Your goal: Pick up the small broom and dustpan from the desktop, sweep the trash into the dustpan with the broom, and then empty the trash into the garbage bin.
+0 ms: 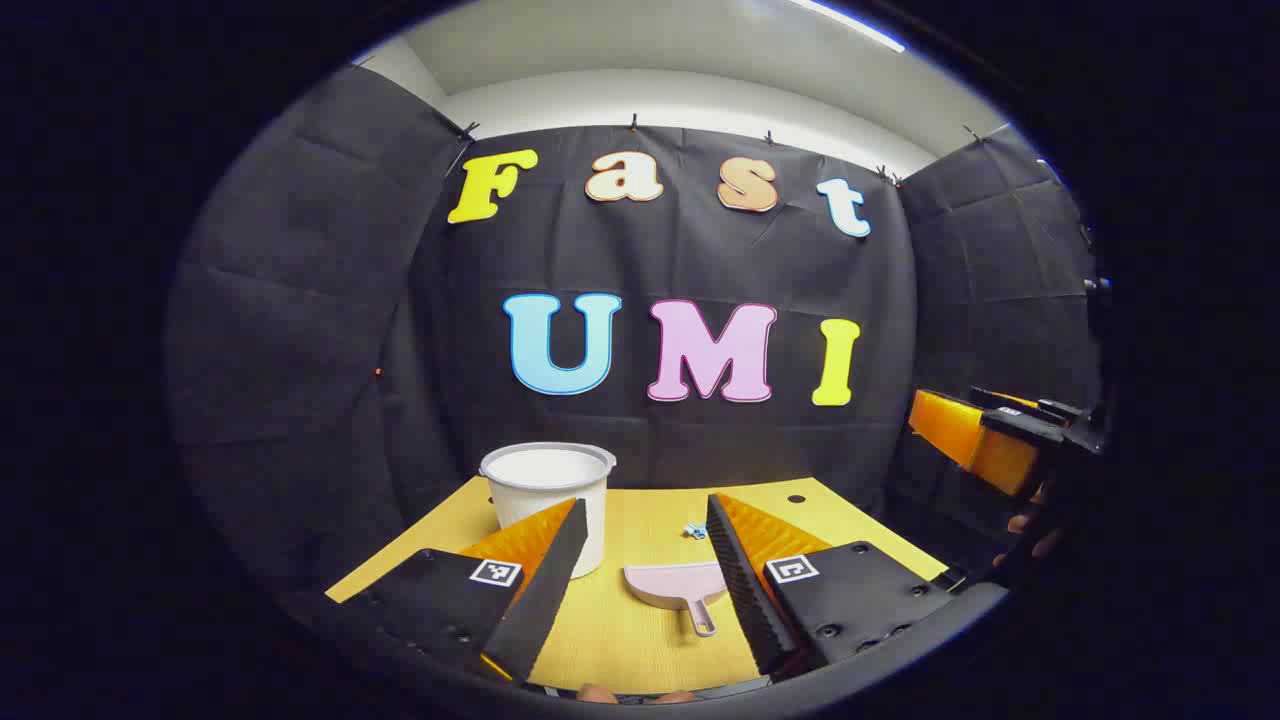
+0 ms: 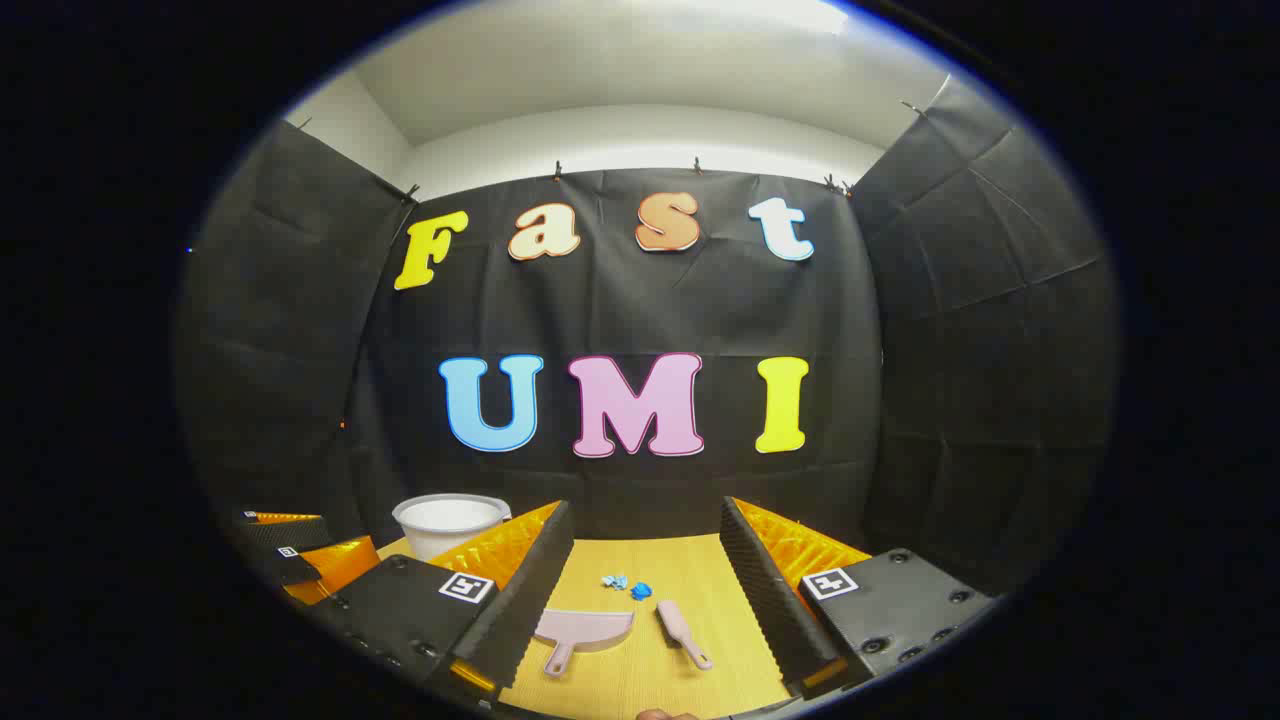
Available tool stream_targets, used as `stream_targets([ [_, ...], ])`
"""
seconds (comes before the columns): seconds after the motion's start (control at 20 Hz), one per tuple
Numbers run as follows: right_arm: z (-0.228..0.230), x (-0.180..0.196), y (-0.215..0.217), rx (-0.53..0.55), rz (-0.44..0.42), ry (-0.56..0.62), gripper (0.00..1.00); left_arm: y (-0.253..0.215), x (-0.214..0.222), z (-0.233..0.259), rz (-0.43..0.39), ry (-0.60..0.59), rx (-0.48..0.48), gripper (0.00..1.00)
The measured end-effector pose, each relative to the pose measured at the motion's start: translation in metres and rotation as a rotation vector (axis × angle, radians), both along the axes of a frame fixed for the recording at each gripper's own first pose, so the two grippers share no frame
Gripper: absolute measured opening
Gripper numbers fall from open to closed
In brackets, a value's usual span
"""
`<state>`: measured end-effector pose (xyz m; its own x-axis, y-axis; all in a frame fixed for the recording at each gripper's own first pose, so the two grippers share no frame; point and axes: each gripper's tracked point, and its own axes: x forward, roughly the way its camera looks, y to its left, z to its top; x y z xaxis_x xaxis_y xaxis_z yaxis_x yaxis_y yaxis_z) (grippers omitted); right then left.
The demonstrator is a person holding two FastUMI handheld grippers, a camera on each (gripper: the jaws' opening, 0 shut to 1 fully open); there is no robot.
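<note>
The wooden desktop [image 2: 640, 570] stands against the booth's black wall, and the biggest thing on it is the white garbage bin [image 1: 548, 495], a round tub at the far left with its mouth open upward. Both grippers hang above the near edge, neither one holding anything. The left gripper [image 1: 645, 575] has its jaws spread wide, the dustpan lying on the wood between them farther off. The right gripper [image 2: 645, 600] is just as wide open, with dustpan, broom and trash all framed in its gap.

The pink dustpan [image 2: 580, 632] lies flat, its handle pointing toward the near edge and its open lip toward the back. Just beside it on the right lies the small broom [image 2: 682, 632], slanted, apart from the pan. Beyond them, near the pan's lip, sit a few blue scraps of trash [image 2: 628, 585].

Both tools look like thin, stiff plastic: light, probably a bit slick, apt to skate on the wood. I would take each by its narrow handle, squarely. The scraps look feather-light and may scatter under a hard stroke.
</note>
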<state>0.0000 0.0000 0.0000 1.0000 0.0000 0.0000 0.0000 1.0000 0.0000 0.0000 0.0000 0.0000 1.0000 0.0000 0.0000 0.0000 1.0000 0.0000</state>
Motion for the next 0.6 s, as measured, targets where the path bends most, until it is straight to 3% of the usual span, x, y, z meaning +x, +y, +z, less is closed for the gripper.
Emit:
stream_targets([
  [0.6,-0.011,0.015,-0.002,-0.005,0.002,0.014,0.96,-0.017,0.015,0.005,-0.034,-0.006,0.014,0.72],
])
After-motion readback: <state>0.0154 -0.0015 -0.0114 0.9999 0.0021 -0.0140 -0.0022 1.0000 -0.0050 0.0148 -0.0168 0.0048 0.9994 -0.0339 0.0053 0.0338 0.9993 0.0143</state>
